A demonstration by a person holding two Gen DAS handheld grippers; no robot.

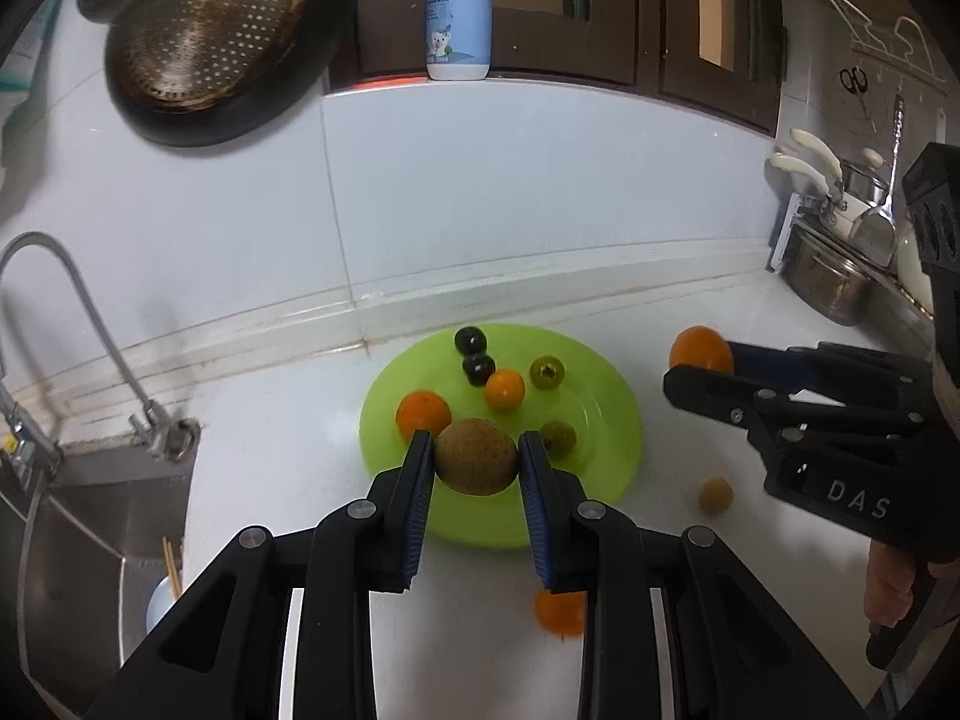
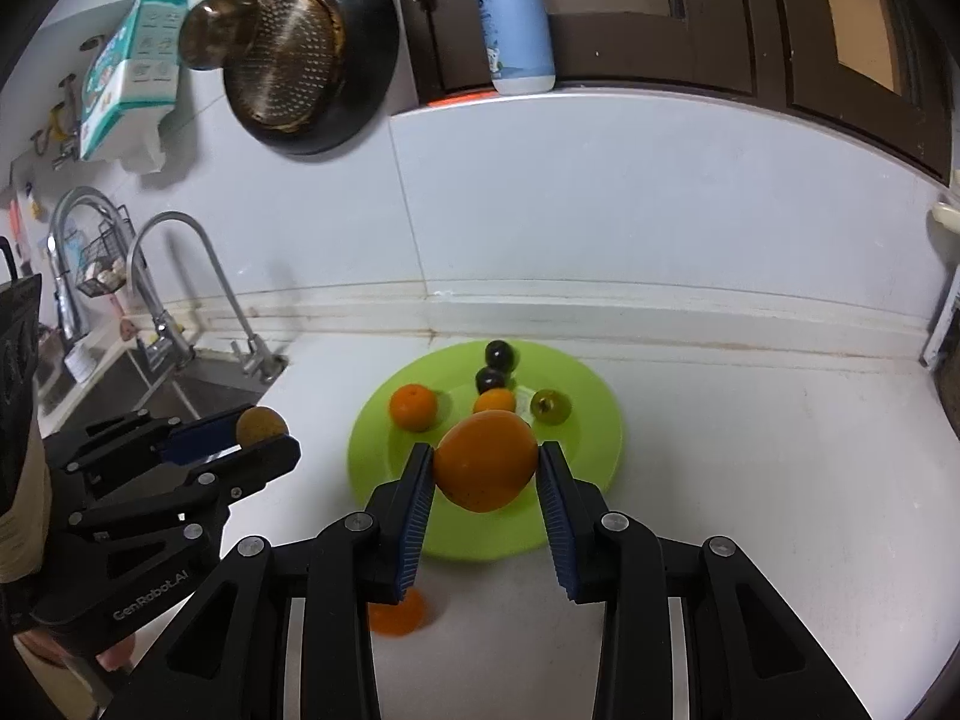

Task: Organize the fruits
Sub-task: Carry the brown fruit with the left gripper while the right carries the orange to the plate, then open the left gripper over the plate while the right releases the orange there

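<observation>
Your left gripper (image 1: 475, 462) is clenched on a round brown-speckled fruit (image 1: 475, 463), carried above the near part of the flat lime-green plastic plate (image 1: 606, 414). Your right gripper (image 2: 485, 468) is grasping a smooth orange citrus fruit (image 2: 485, 461), also held over the plate's near half. From the left wrist view that gripper sits at about 3 o'clock of the plate, off its rim, with the orange pinched at the fingertips.

By my reading you are well into the job, not near the end. Already on the plate: two glossy dark round fruits (image 1: 474, 354) touching each other at 12 o'clock, an olive-green round fruit (image 1: 546, 372) at about 1 o'clock, a small orange fruit (image 1: 504, 389) near the centre, a larger orange fruit (image 1: 422, 412) at about 9 o'clock, and a second greenish fruit (image 1: 558, 437) partly hidden beside your left fingers.

Still loose on the white countertop (image 1: 270, 480) — a small yellowish fruit (image 1: 715, 495) at about 4 o'clock of the plate, just off its rim, and a blurred orange fruit (image 1: 559, 612) at 6 o'clock, half hidden beneath your left gripper.

So what remains, as I judge it, is setting down the two fruits you hold, then collecting those two strays — nothing else shows on the counter
</observation>
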